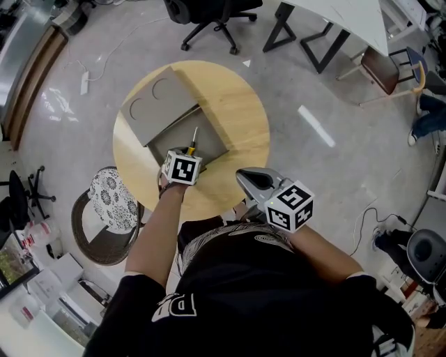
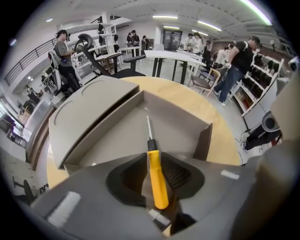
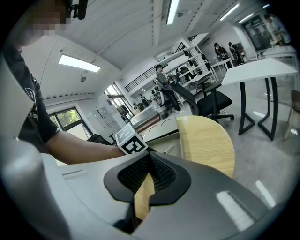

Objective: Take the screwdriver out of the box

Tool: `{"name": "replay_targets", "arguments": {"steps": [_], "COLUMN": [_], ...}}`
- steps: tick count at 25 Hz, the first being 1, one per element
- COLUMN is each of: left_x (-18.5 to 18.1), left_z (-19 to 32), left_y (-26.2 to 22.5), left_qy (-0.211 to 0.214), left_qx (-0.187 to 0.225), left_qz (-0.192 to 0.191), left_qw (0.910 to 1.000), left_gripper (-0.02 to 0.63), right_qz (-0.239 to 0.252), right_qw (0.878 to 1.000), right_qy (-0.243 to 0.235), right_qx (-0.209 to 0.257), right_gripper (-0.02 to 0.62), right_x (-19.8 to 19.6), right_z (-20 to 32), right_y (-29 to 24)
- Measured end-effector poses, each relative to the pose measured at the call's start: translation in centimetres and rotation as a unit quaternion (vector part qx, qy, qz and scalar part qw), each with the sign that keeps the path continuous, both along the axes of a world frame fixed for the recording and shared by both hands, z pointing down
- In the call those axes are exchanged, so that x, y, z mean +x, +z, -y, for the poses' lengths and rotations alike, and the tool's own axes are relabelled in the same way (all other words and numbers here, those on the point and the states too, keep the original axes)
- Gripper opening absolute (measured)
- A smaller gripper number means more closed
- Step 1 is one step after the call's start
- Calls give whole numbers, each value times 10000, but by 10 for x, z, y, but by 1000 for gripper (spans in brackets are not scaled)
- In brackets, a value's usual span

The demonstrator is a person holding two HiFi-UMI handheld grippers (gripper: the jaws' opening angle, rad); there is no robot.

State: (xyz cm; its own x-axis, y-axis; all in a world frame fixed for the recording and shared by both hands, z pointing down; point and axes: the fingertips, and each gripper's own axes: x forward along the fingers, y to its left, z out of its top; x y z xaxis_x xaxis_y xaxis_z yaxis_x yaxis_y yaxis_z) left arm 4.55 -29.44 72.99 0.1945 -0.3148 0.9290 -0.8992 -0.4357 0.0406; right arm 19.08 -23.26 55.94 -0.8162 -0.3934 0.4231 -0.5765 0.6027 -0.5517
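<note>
A grey box (image 1: 169, 145) lies open on the round wooden table (image 1: 240, 104), its lid (image 1: 155, 103) folded back to the upper left. The screwdriver (image 1: 193, 142) has a yellow handle (image 2: 156, 177) and a thin metal shaft (image 2: 149, 127) that points away over the box floor (image 2: 173, 126). My left gripper (image 1: 187, 153) (image 2: 152, 159) is shut on the handle at the box's near edge. My right gripper (image 1: 245, 177) (image 3: 150, 158) hovers at the table's near right rim, jaws shut with nothing in them. The left marker cube (image 3: 131, 141) shows in the right gripper view.
A black office chair (image 1: 211, 15) stands beyond the table, and a stool with a patterned cushion (image 1: 111, 199) sits at its near left. Desk legs (image 1: 311, 36) and a brown chair (image 1: 387, 70) are far right. Several people (image 2: 239, 58) stand in the background.
</note>
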Motion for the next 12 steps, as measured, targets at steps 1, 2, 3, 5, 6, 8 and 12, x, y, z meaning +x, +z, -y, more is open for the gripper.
{"name": "replay_targets", "arguments": {"steps": [1,2,3,5,6,8,12], "left_x": [0,-1,-1,-1,-1,0,0], "left_z": [0,0,-1,0,0,0,-2], "left_y": [1,3,4,7,8,10,10], "left_qy": [-14,-18,-13,-7,-8,4,28], "left_qx": [-10,-24,-41,-66,-72,-93,-167], "left_qz": [4,15,28,41,42,40,82], "left_qw": [10000,10000,10000,10000,10000,9999,9998], "left_gripper": [155,153,153,153,153,153,152], "right_qz": [4,5,2,-15,-25,-39,-38], "right_qw": [10000,10000,10000,10000,10000,10000,10000], "right_qy": [2,1,-1,2,8,27,70], "right_qx": [6,16,26,34,35,40,45], "right_gripper": [-3,-4,-4,-4,-5,-3,-4], "right_x": [1,2,3,5,6,9,13], "right_z": [0,-1,0,0,1,2,2], "right_y": [-1,-1,-2,-1,-1,-1,-3]}}
